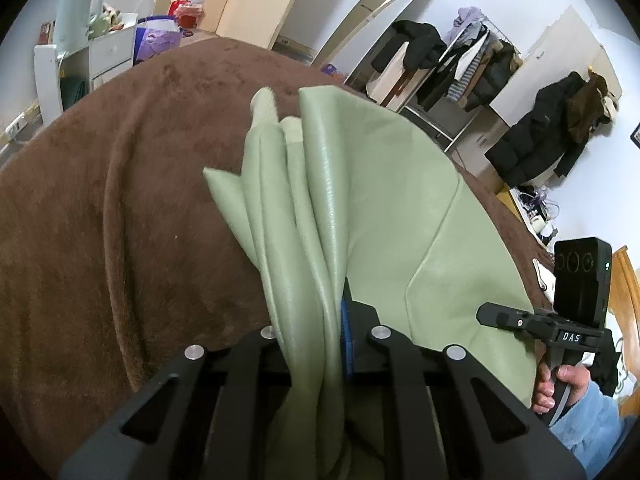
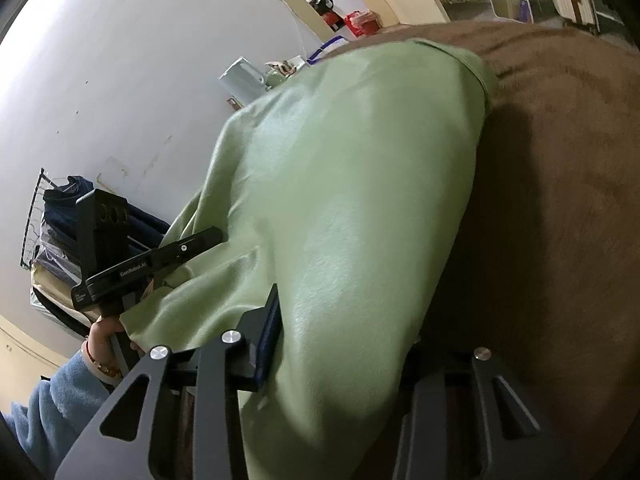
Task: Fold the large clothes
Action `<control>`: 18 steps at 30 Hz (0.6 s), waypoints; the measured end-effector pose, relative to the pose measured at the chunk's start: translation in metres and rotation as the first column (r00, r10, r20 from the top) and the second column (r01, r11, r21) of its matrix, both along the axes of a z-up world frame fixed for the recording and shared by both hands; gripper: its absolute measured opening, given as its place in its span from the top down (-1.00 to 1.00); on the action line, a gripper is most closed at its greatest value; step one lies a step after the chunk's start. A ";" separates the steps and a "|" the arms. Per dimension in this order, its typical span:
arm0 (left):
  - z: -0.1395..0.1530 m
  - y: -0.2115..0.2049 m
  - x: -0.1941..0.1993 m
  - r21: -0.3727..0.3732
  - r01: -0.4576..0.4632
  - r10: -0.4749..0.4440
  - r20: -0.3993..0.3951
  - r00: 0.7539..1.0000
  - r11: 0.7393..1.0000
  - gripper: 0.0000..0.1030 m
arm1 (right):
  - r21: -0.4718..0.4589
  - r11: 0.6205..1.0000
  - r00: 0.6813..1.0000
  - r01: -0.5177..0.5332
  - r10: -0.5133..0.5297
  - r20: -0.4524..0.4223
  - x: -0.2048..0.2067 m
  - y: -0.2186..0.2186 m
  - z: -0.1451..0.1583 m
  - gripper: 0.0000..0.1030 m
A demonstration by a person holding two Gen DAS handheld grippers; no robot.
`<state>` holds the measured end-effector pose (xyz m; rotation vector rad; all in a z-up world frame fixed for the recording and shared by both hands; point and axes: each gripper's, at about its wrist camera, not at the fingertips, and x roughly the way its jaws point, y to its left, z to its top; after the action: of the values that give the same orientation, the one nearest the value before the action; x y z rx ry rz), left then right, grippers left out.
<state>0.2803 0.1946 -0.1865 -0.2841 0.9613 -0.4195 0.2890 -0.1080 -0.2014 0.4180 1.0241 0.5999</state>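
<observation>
A pale green garment (image 1: 384, 184) lies partly lifted over a brown plush bed cover (image 1: 120, 208). In the left wrist view my left gripper (image 1: 320, 320) is shut on a bunched, pleated edge of the garment, and the cloth hides its left finger. The right gripper (image 1: 486, 315) shows at the far right, held by a hand in a blue sleeve. In the right wrist view my right gripper (image 2: 344, 340) is shut on a thick fold of the green garment (image 2: 352, 184); the cloth covers its right finger. The left gripper (image 2: 212, 236) reaches into the cloth at the left.
The brown cover (image 2: 560, 200) spreads to the right of the garment. A clothes rack with dark coats (image 1: 460, 60) stands behind the bed, and a white cabinet (image 1: 80, 60) at the back left. A wire basket of clothes (image 2: 52, 224) hangs by the wall.
</observation>
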 end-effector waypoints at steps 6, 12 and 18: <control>0.028 -0.013 -0.003 0.015 0.022 -0.022 0.027 0.999 1.000 0.72 | -0.015 1.000 0.999 0.001 0.000 0.037 -0.008 0.003 0.025 0.29; 0.057 -0.023 -0.012 0.024 0.038 -0.039 0.061 0.997 0.999 0.72 | -0.023 1.000 0.997 0.008 -0.006 0.078 -0.021 -0.004 0.043 0.29; 0.086 -0.036 -0.025 0.047 0.070 -0.074 0.076 0.994 0.996 0.72 | -0.033 0.999 0.995 0.018 -0.014 0.101 -0.032 -0.011 0.058 0.30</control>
<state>0.2552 0.1588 -0.1001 -0.1917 0.9054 -0.4713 0.2565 -0.1193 -0.1434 0.3618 0.9323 0.5827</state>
